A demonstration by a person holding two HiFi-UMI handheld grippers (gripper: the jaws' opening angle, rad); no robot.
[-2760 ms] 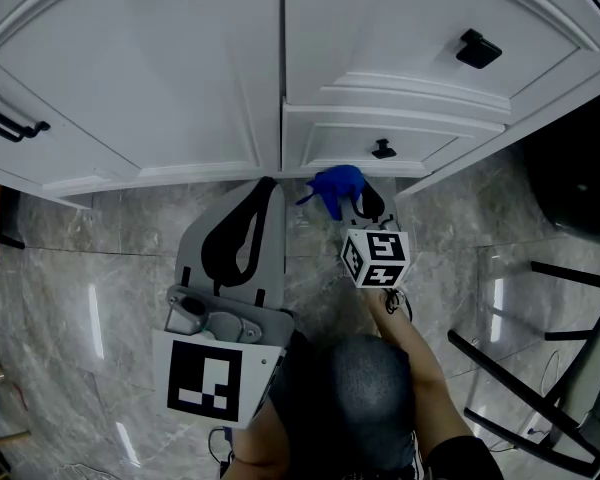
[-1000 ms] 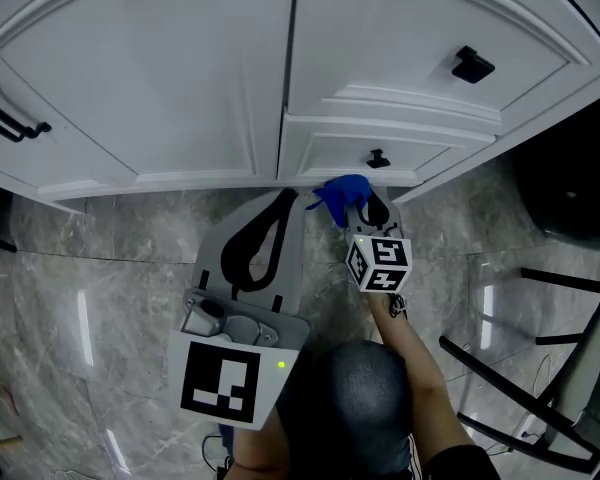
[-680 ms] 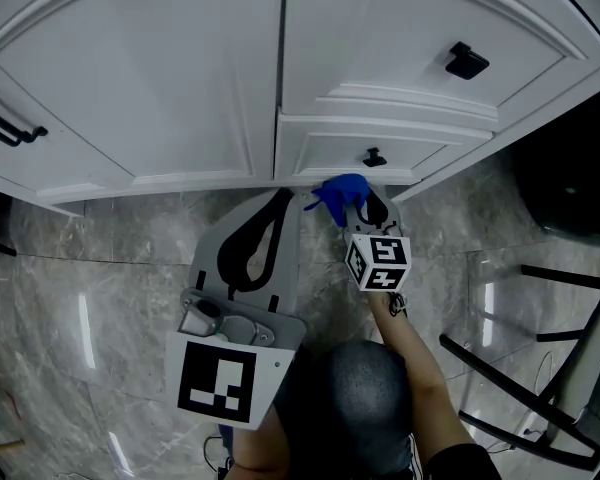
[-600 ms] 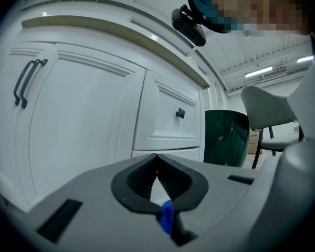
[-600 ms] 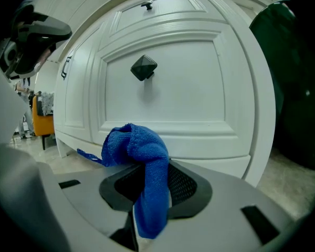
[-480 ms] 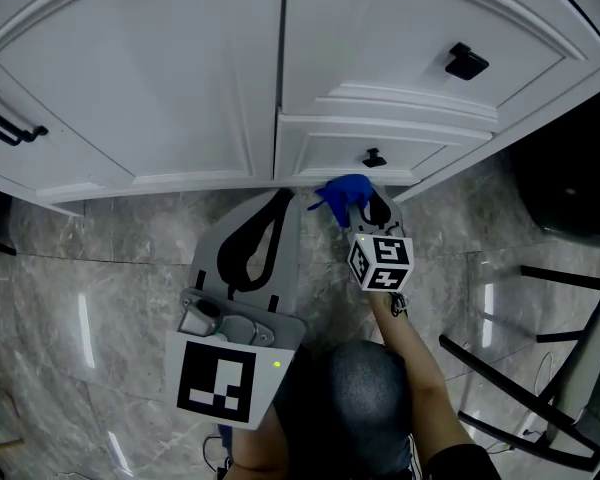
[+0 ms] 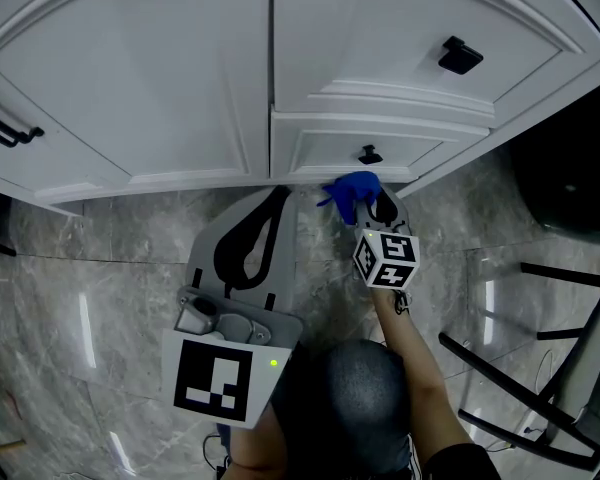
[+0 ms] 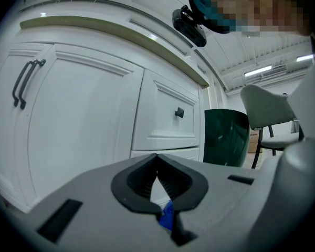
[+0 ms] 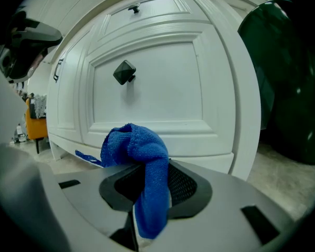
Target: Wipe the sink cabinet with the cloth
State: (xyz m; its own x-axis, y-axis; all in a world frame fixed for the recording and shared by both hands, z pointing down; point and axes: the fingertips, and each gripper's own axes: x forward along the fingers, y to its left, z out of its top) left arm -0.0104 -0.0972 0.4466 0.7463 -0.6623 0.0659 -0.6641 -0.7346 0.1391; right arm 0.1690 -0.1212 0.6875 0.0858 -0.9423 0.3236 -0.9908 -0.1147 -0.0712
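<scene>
Our right gripper [image 9: 149, 172] pinches the blue cloth [image 9: 139, 146], which bunches above its jaws close before the cabinet's [image 7: 180, 78] bottom drawer front, below the knob [image 9: 125, 72], while our left gripper [image 8: 156, 159], jaws together and empty, points at the cabinet's base.

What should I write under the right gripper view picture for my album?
The right gripper holds a blue cloth close to the white cabinet drawer with its black knob.
</scene>
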